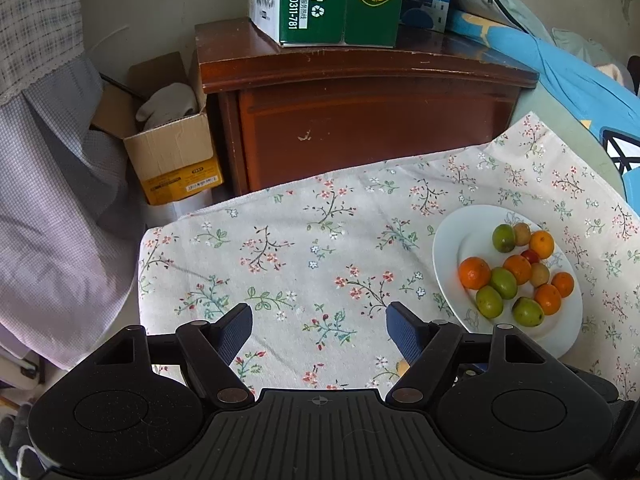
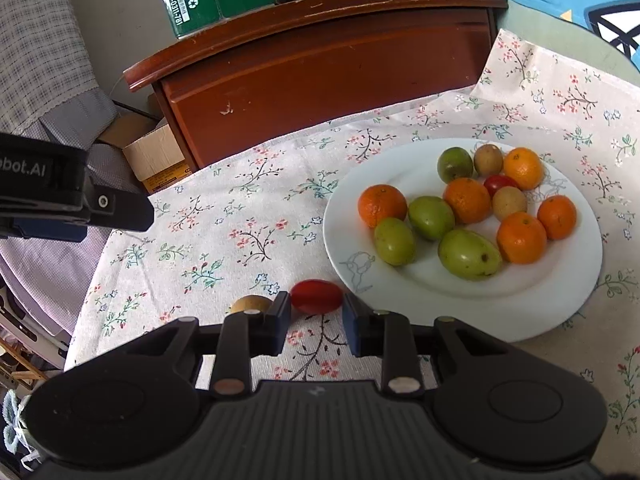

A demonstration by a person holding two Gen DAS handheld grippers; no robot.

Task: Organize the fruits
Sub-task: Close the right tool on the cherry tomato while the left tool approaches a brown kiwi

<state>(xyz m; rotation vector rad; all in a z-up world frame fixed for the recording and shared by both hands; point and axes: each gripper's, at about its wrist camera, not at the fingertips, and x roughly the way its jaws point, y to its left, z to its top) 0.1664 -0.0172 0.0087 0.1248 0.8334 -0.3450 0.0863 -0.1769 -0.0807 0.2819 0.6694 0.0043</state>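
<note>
A white plate point(image 2: 560, 304) on the floral cloth holds several oranges point(image 2: 382, 205), green fruits point(image 2: 468, 254), small brown fruits point(image 2: 509, 201) and a red tomato point(image 2: 498, 182). The plate also shows in the left wrist view point(image 1: 448, 248). My right gripper point(image 2: 316, 312) stands with its jaws on either side of a red tomato point(image 2: 316, 297) lying on the cloth beside the plate; contact is unclear. A small brown fruit point(image 2: 250, 304) lies left of it. My left gripper point(image 1: 320, 330) is open and empty over the cloth, left of the plate.
A brown wooden cabinet point(image 1: 360, 120) with green cartons point(image 1: 320, 0) on top stands behind the table. A cardboard box point(image 1: 172, 148) sits left of it. Blue bedding point(image 1: 560, 68) lies at the right. The left gripper's body point(image 2: 60, 196) shows at the left edge.
</note>
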